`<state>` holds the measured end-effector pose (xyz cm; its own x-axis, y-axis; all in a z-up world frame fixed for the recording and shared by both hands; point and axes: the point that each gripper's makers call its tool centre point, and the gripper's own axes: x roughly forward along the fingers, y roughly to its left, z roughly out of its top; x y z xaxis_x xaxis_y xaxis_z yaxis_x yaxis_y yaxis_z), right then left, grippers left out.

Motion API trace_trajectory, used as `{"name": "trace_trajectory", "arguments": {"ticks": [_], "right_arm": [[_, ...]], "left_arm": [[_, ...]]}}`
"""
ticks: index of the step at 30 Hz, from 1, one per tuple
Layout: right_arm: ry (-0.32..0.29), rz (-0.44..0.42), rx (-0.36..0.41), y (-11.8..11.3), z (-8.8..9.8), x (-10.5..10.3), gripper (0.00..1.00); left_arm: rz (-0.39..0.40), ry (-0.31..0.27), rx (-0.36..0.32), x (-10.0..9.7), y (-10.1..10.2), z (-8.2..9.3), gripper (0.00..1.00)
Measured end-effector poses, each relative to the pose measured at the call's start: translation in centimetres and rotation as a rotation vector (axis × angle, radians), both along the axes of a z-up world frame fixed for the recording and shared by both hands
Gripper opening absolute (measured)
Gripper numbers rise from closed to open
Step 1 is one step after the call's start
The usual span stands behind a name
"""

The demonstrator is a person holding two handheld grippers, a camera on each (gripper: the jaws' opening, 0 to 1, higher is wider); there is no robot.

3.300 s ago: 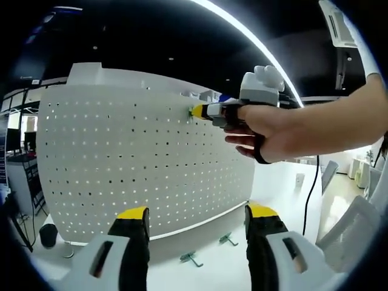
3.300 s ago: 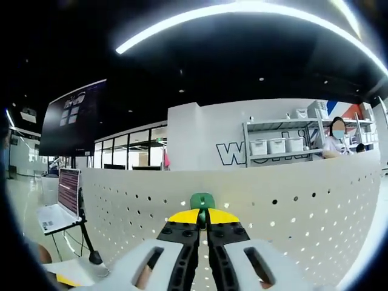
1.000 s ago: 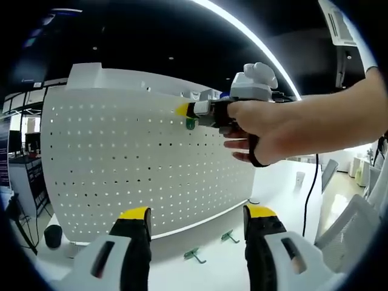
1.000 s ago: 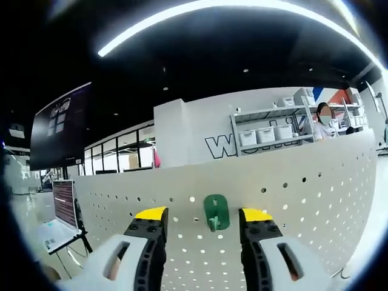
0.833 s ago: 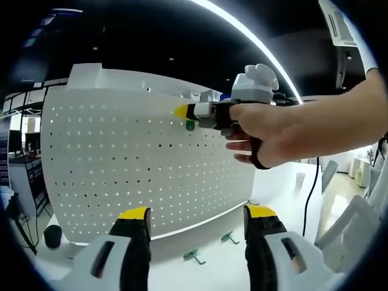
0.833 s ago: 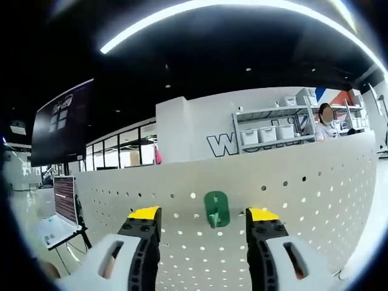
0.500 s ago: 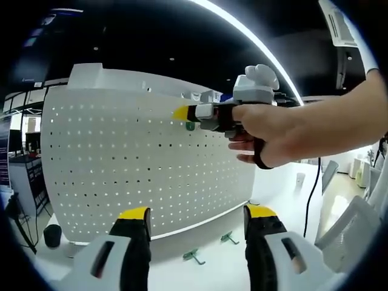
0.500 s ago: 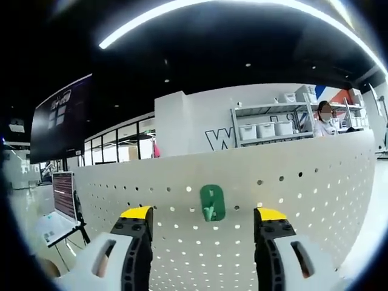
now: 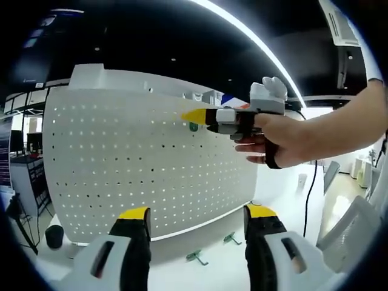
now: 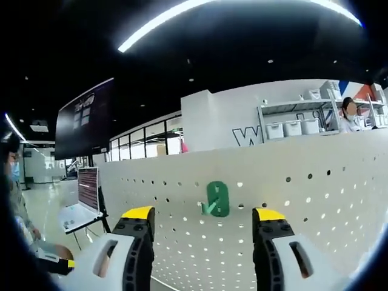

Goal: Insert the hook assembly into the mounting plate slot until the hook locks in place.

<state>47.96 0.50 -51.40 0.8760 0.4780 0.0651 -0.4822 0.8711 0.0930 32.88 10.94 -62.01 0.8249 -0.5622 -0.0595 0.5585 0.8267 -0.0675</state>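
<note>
Right gripper view, green hook (image 10: 217,199) on pegboard (image 10: 315,200), between wide-open empty jaws, untouched.

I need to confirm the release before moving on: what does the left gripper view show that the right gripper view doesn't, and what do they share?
Left gripper view: the right claw from the side, held in a hand just off the pegboard, and two spare hooks lying on the table at its foot.

Right gripper view: the right claw open, its jaws well apart on either side of the green hook, not touching it; a laptop to the left.

Both: the white pegboard with the green hook mounted near its top edge.
</note>
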Motion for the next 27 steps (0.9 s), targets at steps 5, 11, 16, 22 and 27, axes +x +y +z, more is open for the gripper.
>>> {"name": "trace_trajectory", "arguments": {"ticks": [5, 11, 16, 22, 27], "right_arm": [[-0.015, 0.041, -0.014, 0.1, 0.4, -0.2, 0.63], [0.002, 0.045, -0.009, -0.1, -0.1, -0.2, 0.6], [-0.003, 0.109, -0.037, -0.1, -0.9, -1.5, 0.6], [0.011, 0.141, -0.027, -1.2, -2.2, -3.1, 0.6], [0.009, 0.154, -0.042, -2.4, -3.1, -4.5, 0.61]], "left_arm": [[0.0, 0.001, 0.008, 0.0, -0.1, -0.1, 0.64], [-0.002, -0.004, 0.001, 0.0, -0.2, 0.1, 0.63], [0.002, -0.004, 0.0, 0.0, -0.1, 0.1, 0.64], [-0.002, -0.005, -0.007, -0.1, -0.2, 0.2, 0.63], [-0.006, -0.007, -0.012, -0.1, -0.3, 0.3, 0.64]]}}
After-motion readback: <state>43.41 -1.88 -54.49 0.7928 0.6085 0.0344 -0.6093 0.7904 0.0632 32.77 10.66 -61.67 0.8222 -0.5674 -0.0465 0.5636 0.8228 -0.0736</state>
